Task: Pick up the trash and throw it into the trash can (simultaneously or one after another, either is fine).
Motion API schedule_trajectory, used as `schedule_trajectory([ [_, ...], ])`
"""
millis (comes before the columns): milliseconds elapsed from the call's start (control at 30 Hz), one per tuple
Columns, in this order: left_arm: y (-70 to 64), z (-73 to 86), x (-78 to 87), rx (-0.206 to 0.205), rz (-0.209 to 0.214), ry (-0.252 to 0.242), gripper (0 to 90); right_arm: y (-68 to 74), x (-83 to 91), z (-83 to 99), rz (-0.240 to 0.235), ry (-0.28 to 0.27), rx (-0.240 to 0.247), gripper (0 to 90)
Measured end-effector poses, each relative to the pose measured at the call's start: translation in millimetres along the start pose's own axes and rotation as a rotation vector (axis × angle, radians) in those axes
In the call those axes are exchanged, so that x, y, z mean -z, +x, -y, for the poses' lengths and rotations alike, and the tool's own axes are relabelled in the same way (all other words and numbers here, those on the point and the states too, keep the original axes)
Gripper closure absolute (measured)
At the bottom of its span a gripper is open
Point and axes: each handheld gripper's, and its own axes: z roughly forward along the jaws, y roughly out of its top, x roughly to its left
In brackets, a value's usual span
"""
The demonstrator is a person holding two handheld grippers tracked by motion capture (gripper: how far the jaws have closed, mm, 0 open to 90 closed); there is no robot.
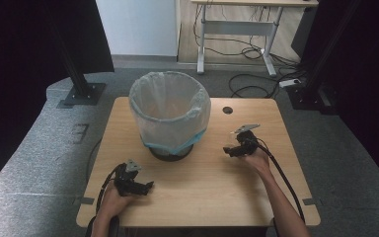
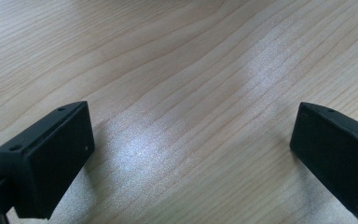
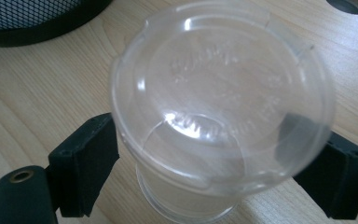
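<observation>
Both tongs low; right tongs (image 3: 214, 154) around clear cup (image 3: 219, 98)

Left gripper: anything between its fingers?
No. In the left gripper view, bare wooden tabletop lies between the open left gripper's fingers.

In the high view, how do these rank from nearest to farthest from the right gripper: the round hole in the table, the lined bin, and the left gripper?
1. Round hole: just beyond the right gripper, near the table's far edge.
2. Lined bin: toward the left, at the table's middle-far part.
3. Left gripper: across the table, at the near left.

The hole and the bin's near rim are close; the hole seems slightly nearer.
</observation>
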Motion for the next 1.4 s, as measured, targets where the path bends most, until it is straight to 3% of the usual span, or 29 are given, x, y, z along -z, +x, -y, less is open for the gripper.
schedule_trajectory([
  [100, 0.0, 0.0, 0.0, 0.000, 0.000, 0.000, 0.0, 0.7, -4.5, 2.9, 0.001, 0.002, -0.006, 14.6],
  [333, 0.0, 0.0, 0.0, 0.000, 0.000, 0.000, 0.0, 2.0, -11.2, 7.6, -0.010, 0.002, -0.012, 28.0],
  [600, 0.0, 0.0, 0.0, 0.000, 0.000, 0.000, 0.0, 2.1, -7.8, 7.5, -0.030, -0.004, -0.039, 31.3],
  [933, 0.0, 0.0, 0.0, 0.000, 0.000, 0.000, 0.0, 1.9, 6.4, -1.2, -0.046, 0.007, -0.051, 31.1],
  [1400, 0.0, 0.0, 0.0, 0.000, 0.000, 0.000, 0.0, 9.7, 36.0, -27.2, -0.047, 0.022, 0.000, 31.0],
])
